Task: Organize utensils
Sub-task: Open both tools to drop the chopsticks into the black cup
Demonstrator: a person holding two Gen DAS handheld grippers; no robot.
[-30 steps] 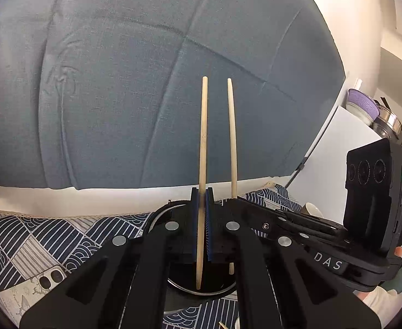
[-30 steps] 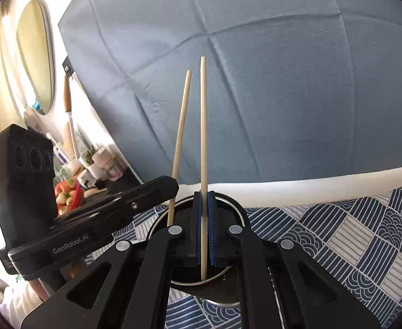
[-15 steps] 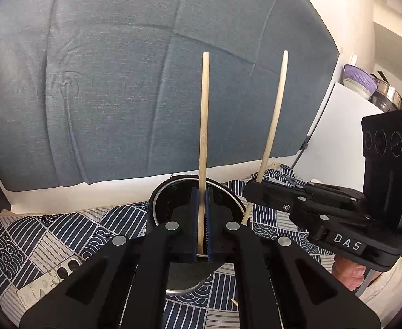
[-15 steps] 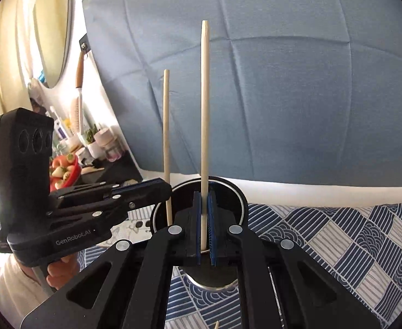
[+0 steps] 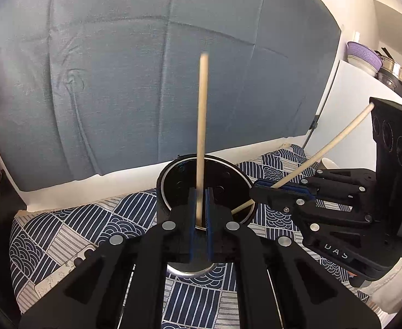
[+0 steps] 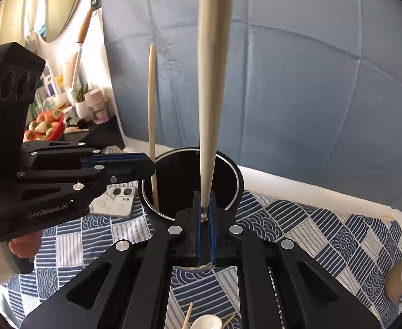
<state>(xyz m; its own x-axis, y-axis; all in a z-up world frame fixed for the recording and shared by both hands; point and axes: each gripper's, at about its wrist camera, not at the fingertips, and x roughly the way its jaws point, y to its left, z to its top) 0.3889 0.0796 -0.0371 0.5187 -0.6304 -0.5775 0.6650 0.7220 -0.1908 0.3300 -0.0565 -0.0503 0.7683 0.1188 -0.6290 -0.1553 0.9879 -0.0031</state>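
A black round utensil holder with a metal rim stands on the patterned cloth; it also shows in the right wrist view. My left gripper is shut on a wooden chopstick, upright, its lower end over the holder's near rim. My right gripper is shut on a second chopstick, tilted toward the camera, lower end at the holder's rim. In the left wrist view the right gripper holds its chopstick slanted, tip inside the holder. In the right wrist view the left gripper holds its chopstick upright in the holder.
A blue-and-white patterned cloth covers the table. A phone lies left of the holder. A small cup lies at the right edge. A white spoon and thin sticks lie near the front. A blue backdrop stands behind.
Both grippers have lowered toward the holder. The right chopstick has tilted over and its tip has entered the holder. The left chopstick's lower end has come down to the holder's mouth.
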